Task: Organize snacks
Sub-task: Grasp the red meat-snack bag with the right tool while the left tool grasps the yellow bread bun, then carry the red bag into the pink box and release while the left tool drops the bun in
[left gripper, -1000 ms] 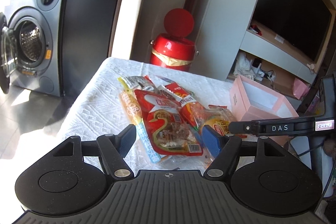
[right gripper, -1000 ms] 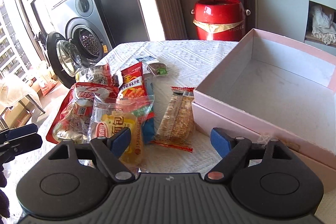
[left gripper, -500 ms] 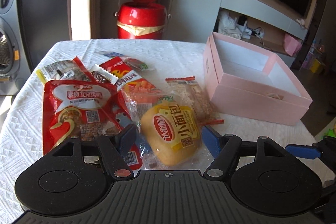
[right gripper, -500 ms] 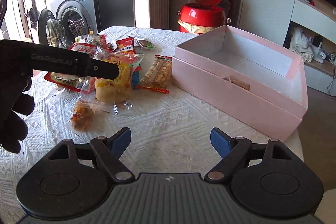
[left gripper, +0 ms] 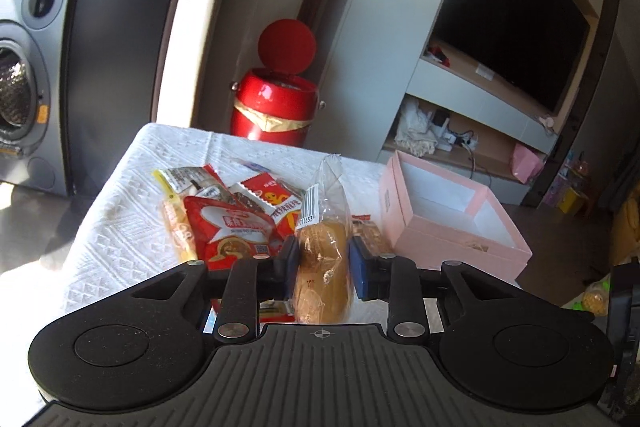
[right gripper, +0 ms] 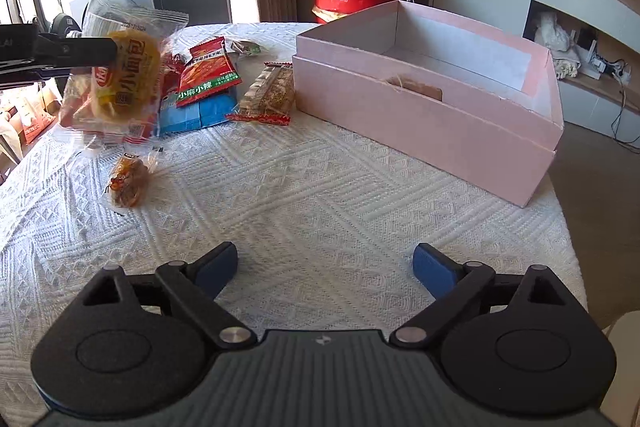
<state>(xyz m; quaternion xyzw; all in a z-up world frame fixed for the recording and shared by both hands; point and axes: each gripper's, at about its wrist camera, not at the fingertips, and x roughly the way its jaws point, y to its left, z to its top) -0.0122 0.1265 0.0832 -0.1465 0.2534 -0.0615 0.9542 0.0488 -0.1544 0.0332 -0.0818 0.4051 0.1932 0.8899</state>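
Left gripper (left gripper: 322, 261): jaws clamped on the bread packet (left gripper: 322, 259), 1 blue pad against each side of the bun, at lower centre of the left wrist view.

Bread packet: held clear of the tablecloth (right gripper: 320, 195); in the right wrist view it hung at upper left, above the snack pile (right gripper: 208, 87). Its long axis ran forward along the fingers, with the barcoded end pointing away from the camera.

Right gripper (right gripper: 324, 263): jaws wide apart and holding nothing, at lower centre of the right wrist view, over bare cloth.

Pink box (left gripper: 460, 247): open and nearly bare inside, at right of centre in the left wrist view, just beyond and to the right of the held packet.

Key relation: the box opening lay right and forward of the left gripper, and the left gripper was the 1 carrying the load. The coming move was judged to be a rightward carry over the near wall.

Remaining snacks: several packets heaped left of the box, 1 small wrapped sweet (right gripper: 126, 179) lying apart nearer the camera.
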